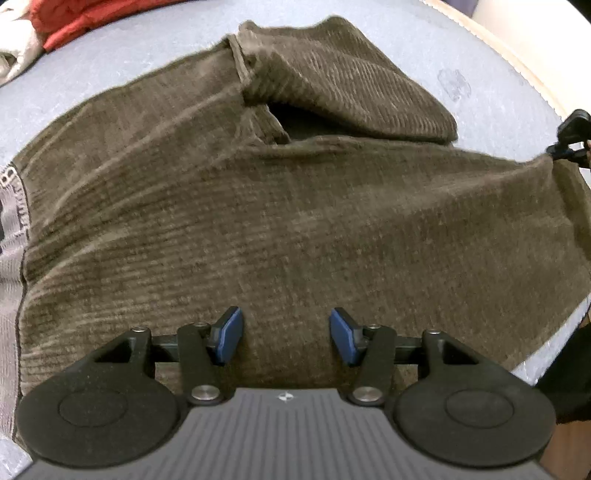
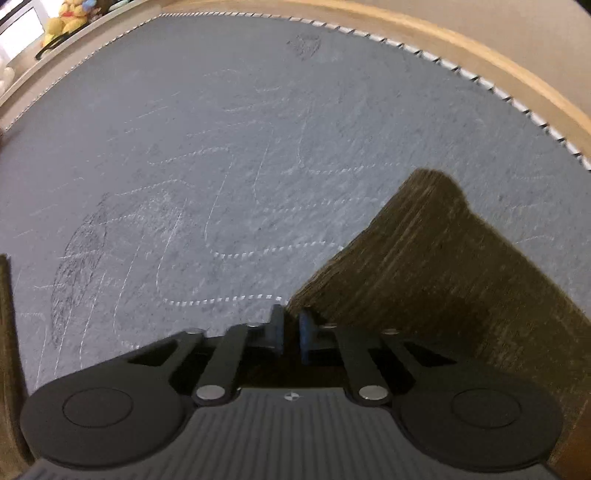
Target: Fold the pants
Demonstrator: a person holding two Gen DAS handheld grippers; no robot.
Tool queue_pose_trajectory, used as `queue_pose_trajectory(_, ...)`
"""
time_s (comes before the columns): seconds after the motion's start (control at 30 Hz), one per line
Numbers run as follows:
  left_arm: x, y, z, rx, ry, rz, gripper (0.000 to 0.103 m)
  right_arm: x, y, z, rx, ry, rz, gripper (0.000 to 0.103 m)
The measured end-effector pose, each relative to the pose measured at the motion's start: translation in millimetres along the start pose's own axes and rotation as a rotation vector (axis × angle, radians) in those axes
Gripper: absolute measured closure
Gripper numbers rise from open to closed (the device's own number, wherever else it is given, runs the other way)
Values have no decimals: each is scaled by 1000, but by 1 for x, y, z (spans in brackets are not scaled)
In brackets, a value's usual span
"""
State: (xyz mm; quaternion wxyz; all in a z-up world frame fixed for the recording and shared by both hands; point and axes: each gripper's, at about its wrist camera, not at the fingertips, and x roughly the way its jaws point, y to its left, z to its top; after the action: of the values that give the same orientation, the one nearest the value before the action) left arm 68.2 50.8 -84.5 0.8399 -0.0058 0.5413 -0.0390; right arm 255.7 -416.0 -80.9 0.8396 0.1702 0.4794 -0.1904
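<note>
Brown corduroy pants (image 1: 258,206) lie spread on a grey-blue mat (image 1: 122,70), with one leg folded over at the far side. Their waistband label shows at the left edge. My left gripper (image 1: 286,334) is open just above the near part of the pants, holding nothing. My right gripper (image 2: 291,332) is shut on a corner of the pants (image 2: 424,266) and holds it lifted above the mat (image 2: 221,147). It also shows at the right edge of the left wrist view (image 1: 570,146), pinching the fabric's corner.
Red cloth (image 1: 62,22) and white cloth (image 1: 14,55) lie at the mat's far left. A wooden table edge (image 2: 480,48) runs around the mat. A yellow plush toy (image 2: 66,20) sits on a shelf beyond.
</note>
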Motion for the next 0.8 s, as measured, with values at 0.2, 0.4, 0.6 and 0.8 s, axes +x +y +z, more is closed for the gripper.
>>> queue_pose_trajectory(0.2, -10, 16, 8, -69, -71, -5, 44, -11, -15, 18, 141, -120, 126, 97)
queue_pose_trajectory(0.4, -1, 32, 1, -94, -11, 37, 46, -11, -40, 17, 108, -36, 126, 69)
queue_pose_trajectory(0.6, 0, 55, -13, -144, 90, 122, 45, -43, -100, 5, 71, -81, -4, 54)
queue_pose_trajectory(0.8, -21, 82, -21, -218, 64, 158, 45, -50, -188, -23, 208, 5, -184, 50)
